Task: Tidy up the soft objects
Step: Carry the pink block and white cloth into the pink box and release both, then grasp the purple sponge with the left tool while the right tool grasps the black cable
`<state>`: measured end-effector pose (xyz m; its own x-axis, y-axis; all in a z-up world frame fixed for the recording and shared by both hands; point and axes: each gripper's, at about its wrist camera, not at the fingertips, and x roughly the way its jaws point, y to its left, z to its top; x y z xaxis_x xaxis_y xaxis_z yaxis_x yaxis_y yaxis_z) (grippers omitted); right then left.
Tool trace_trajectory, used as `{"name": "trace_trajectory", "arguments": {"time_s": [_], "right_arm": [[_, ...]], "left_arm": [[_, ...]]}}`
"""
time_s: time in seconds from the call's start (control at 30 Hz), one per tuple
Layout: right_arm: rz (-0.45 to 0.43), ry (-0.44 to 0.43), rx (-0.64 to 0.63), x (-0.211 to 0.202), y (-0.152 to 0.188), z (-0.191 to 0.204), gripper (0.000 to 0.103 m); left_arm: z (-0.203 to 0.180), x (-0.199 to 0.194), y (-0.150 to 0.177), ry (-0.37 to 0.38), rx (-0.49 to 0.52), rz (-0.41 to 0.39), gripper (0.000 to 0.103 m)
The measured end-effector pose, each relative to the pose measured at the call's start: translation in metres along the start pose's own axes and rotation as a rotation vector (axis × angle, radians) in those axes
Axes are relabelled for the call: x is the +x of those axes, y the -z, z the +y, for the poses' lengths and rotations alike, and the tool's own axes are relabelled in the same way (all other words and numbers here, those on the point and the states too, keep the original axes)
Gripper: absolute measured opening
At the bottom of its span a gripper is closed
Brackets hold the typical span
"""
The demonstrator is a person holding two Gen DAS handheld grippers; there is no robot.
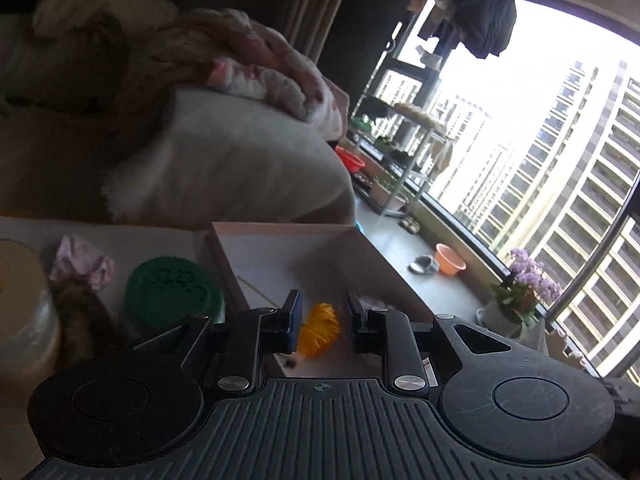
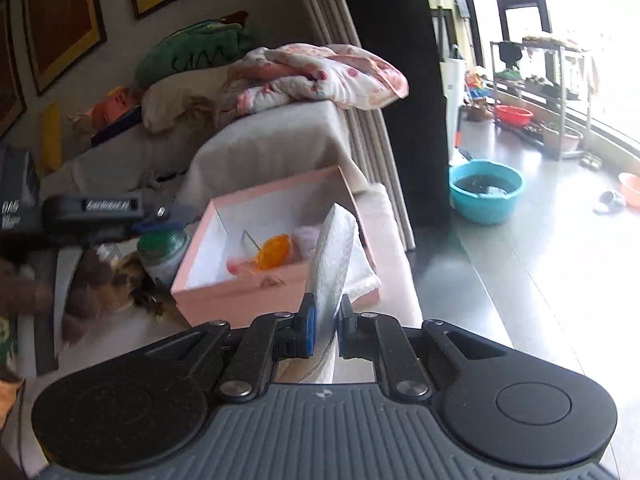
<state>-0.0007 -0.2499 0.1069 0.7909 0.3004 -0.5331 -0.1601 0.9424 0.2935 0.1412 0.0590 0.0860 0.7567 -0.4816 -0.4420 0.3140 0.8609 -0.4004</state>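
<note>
A pink open box (image 2: 240, 288) stands on a pale table. An orange ribbed soft thing (image 2: 274, 256) lies inside it beside a pale pink fluffy one (image 2: 306, 236). My right gripper (image 2: 326, 320) is shut on a flat white quilted pad (image 2: 332, 256), held on edge just in front of the box. In the left wrist view, my left gripper (image 1: 324, 318) hovers over the box (image 1: 280, 229), jaws a little apart. The orange thing (image 1: 320, 330) shows through the gap, lying below untouched. The left gripper (image 2: 168, 218) reaches in from the left.
A green-lidded jar (image 1: 172, 292), a crumpled pink cloth (image 1: 84, 262) and a brown furry thing (image 1: 80, 320) lie left of the box. A sofa arm with a pink blanket (image 2: 320, 72) rises behind. A blue basin (image 2: 486, 196) stands on the floor to the right.
</note>
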Motion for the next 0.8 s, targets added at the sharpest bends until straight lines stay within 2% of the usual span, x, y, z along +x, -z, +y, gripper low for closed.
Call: {"name": "trace_trajectory", "arguments": {"time_s": [0.1, 0.2, 0.27, 0.3, 0.37, 0.53, 0.67, 0.73, 0.8], "right_arm": [[-0.020, -0.065, 0.017, 0.020, -0.036, 0.012, 0.010], [-0.024, -0.088, 0.057, 0.063, -0.078, 0.026, 0.013], [0.043, -0.094, 0.076, 0.100, -0.098, 0.036, 0.038], [0.060, -0.078, 0.075, 0.114, -0.104, 0.041, 0.040], [0.068, -0.031, 0.047, 0.128, -0.105, 0.052, 0.040], [0.111, -0.019, -0.034, 0.124, -0.082, 0.081, 0.046], [0.130, -0.013, -0.079, 0.120, -0.071, 0.109, 0.047], [0.127, -0.035, -0.090, 0.120, -0.073, 0.126, 0.048], [0.115, -0.063, -0.119, 0.119, -0.078, 0.147, 0.050]], "left_arm": [[0.009, -0.048, 0.005, -0.054, 0.064, -0.084, 0.024], [0.028, -0.085, 0.013, -0.132, 0.063, -0.088, 0.024], [0.049, -0.102, 0.019, -0.209, 0.040, -0.058, 0.024], [0.061, -0.109, 0.022, -0.252, 0.035, -0.046, 0.024], [0.087, -0.128, 0.029, -0.345, 0.040, -0.038, 0.024], [0.153, -0.183, 0.021, -0.591, 0.097, -0.047, 0.024], [0.190, -0.231, 0.007, -0.761, 0.126, -0.092, 0.024], [0.204, -0.242, 0.003, -0.773, 0.112, -0.094, 0.024], [0.207, -0.242, 0.002, -0.691, 0.097, -0.096, 0.024]]}}
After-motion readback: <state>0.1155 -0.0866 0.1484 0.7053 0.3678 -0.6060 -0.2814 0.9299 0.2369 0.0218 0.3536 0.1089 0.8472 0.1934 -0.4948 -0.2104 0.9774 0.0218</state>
